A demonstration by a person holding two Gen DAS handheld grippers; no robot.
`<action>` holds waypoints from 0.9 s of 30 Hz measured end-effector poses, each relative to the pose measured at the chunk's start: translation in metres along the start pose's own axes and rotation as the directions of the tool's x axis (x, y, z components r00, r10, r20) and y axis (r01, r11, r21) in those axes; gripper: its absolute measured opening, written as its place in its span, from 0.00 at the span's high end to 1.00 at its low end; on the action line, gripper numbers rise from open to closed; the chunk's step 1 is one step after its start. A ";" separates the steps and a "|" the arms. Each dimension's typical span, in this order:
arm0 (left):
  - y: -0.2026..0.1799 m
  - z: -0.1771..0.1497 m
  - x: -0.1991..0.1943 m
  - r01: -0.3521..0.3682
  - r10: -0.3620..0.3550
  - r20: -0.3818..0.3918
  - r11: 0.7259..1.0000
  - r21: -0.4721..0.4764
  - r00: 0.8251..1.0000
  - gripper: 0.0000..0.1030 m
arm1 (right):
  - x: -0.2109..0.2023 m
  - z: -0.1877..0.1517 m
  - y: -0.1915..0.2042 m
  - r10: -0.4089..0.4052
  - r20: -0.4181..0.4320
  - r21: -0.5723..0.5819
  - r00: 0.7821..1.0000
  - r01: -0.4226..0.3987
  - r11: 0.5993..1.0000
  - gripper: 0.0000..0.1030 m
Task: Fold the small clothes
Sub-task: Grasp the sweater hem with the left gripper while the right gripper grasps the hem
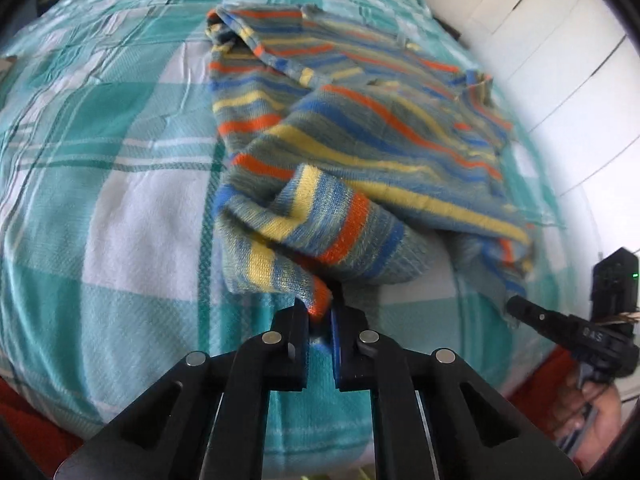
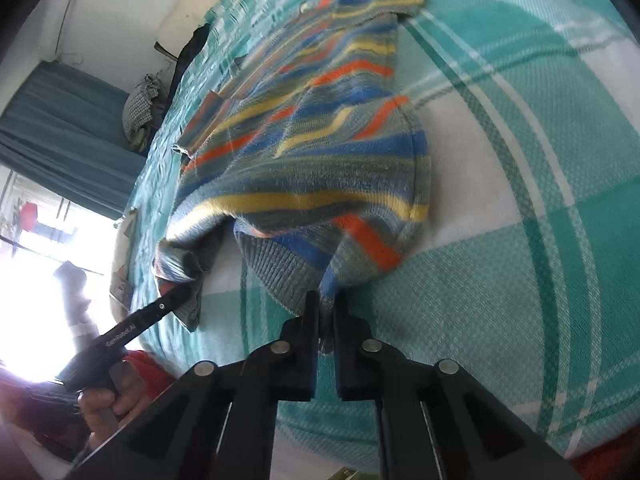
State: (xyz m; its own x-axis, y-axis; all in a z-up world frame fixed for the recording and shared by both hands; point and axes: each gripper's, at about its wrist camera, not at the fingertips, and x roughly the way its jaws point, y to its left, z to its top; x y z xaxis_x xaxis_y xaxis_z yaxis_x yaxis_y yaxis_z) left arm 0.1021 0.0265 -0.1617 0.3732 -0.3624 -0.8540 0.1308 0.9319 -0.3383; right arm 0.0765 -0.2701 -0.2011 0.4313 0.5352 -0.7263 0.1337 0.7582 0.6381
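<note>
"GenRobot.AI" on left tongs (image 2: pixel 182 296) gripping sweater (image 2: pixel 304 160)

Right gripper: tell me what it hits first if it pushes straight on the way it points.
The right gripper is already shut on the sweater hem, so it would push straight into the sweater's bunched folds just ahead. Under them lies the blanket; depth beyond is unclear.

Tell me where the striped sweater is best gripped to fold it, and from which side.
Grip the striped sweater along its near hem, one gripper per corner, coming in low from the near edge of the bed. The ribbed hem is thick and lifts off the checked cover, so fingers can close around it. The left gripper and right gripper already pinch it there.
</note>
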 end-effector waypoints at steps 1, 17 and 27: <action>0.006 0.000 -0.016 0.010 -0.010 0.008 1.000 0.012 1.000 0.93 | -0.012 0.000 0.003 0.023 0.008 -0.004 1.000 -0.023 1.000 0.94; 0.045 -0.026 -0.018 -0.002 0.016 -0.171 0.996 0.086 0.985 0.44 | -0.058 -0.005 -0.017 -0.201 -0.108 -0.069 0.974 0.195 0.978 0.89; 0.041 -0.035 -0.040 0.001 0.010 -0.171 0.998 0.062 0.985 0.96 | -0.073 -0.006 -0.032 -0.123 -0.094 -0.030 0.988 0.121 0.992 0.96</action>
State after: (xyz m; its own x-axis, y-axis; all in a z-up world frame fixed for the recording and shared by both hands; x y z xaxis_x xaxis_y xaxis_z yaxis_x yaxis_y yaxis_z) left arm 0.0602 0.0788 -0.1555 0.2120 -0.3503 -0.9123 0.1876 0.9308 -0.3138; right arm 0.0352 -0.3310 -0.1702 0.3254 0.4703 -0.8203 0.1584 0.8282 0.5376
